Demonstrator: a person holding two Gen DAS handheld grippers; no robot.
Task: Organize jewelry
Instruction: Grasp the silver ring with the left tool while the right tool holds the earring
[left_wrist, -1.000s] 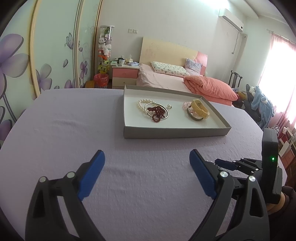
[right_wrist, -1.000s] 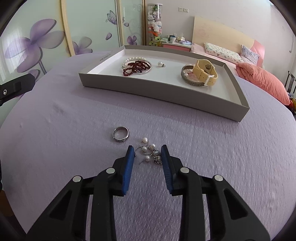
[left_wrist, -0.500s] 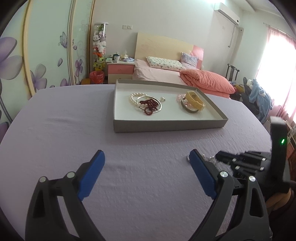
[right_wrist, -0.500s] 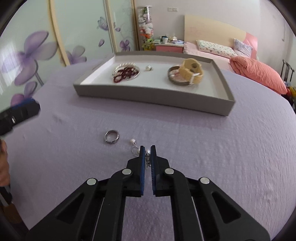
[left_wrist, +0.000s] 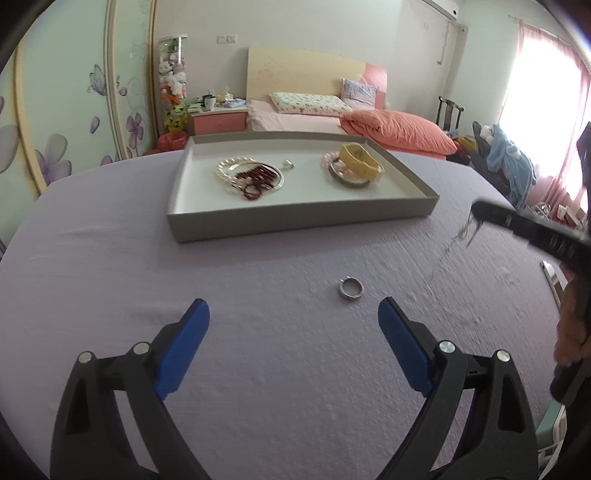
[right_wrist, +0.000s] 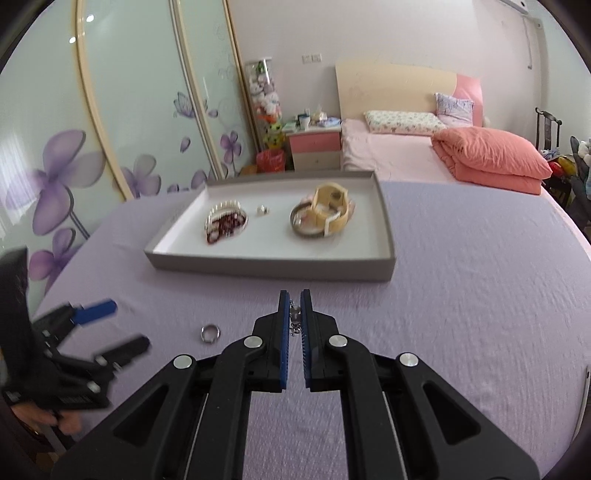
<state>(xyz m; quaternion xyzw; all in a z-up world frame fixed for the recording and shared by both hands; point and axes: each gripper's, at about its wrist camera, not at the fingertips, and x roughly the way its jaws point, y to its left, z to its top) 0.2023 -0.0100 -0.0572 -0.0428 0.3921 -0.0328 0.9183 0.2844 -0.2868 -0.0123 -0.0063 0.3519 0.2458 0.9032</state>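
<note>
**pearlfan22:** ok so going left to right, what's the left gripper (left_wrist: 293, 325) doing?

**ringo_b:** Fingers (left_wrist: 183, 345) spread wide apart, nothing between them. It's low over the bench (left_wrist: 110, 266) with the purple cloth, pointing toward the tray (left_wrist: 295, 221). The silver ring (left_wrist: 351, 288) lies flat on the cloth just ahead of the tips, closer to the right-hand finger, not touching either one. In the right wrist view you can see the person's hand (right_wrist: 55, 417) wrapped around that gripper's handle at the lower left.

**pearlfan22:** and the tray?

**ringo_b:** Grey shallow box with a white floor, sitting further back on the bench. Left part holds a pearl strand (right_wrist: 221, 212) tangled with dark red beads (right_wrist: 227, 225), then a tiny stud-like piece (right_wrist: 263, 209) by itself, then a yellow watch band (right_wrist: 330, 210) resting on a metal bangle (right_wrist: 306, 230).

**pearlfan22:** right side?

**ringo_b:** Right gripper (right_wrist: 294, 295) is clamped nearly closed on a small pearl-and-chain piece (right_wrist: 294, 317); it's pinched between the blue pads and dangling a little. It's lifted off the cloth, roughly level, aimed at the tray's near wall and just short of it. The ring sits on the cloth to its left, well apart from the fingers. From the left camera that gripper is a motion-blurred dark bar (left_wrist: 476, 212) with the chain (left_wrist: 461, 232) hanging below its tip.
</note>
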